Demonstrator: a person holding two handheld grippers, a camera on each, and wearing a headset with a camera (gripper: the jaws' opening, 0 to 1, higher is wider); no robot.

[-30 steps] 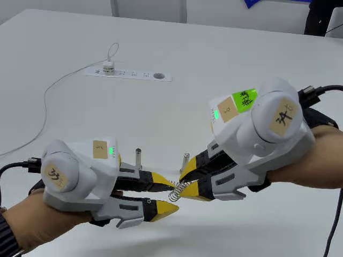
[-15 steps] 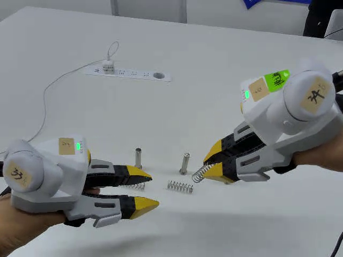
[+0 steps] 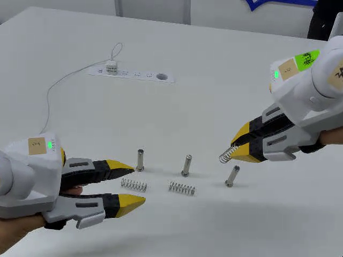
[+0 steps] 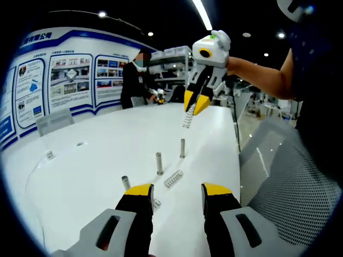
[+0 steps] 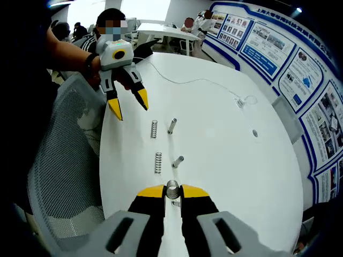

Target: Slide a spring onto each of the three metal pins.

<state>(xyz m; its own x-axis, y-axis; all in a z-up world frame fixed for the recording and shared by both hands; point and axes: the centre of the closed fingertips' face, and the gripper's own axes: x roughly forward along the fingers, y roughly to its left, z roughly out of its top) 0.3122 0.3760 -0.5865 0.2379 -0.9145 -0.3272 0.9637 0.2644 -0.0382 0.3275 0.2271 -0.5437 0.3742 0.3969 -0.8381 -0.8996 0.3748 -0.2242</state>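
Three metal pins (image 3: 186, 165) standing in a row, two springs (image 3: 181, 187) lying beside them, third spring (image 3: 228, 155) clamped in right tongs (image 3: 236, 150)

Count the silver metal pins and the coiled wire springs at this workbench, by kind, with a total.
Silver metal pins: 3
Coiled wire springs: 3, two lying loose, one in the right gripper
Total: 6

This looks like an open-plan office or company showroom. Blue-and-white printed information boards (image 4: 80, 75) line the wall, and a bright strip light (image 4: 202, 13) runs across the dark ceiling. In the middle stands a large white oval meeting table (image 5: 214, 123) with a white power strip (image 3: 131, 75) and its thin cable lying on it. A grey mesh office chair (image 5: 64, 160) stands just beside the table. A person in dark clothes (image 4: 134, 80) stands at the back.
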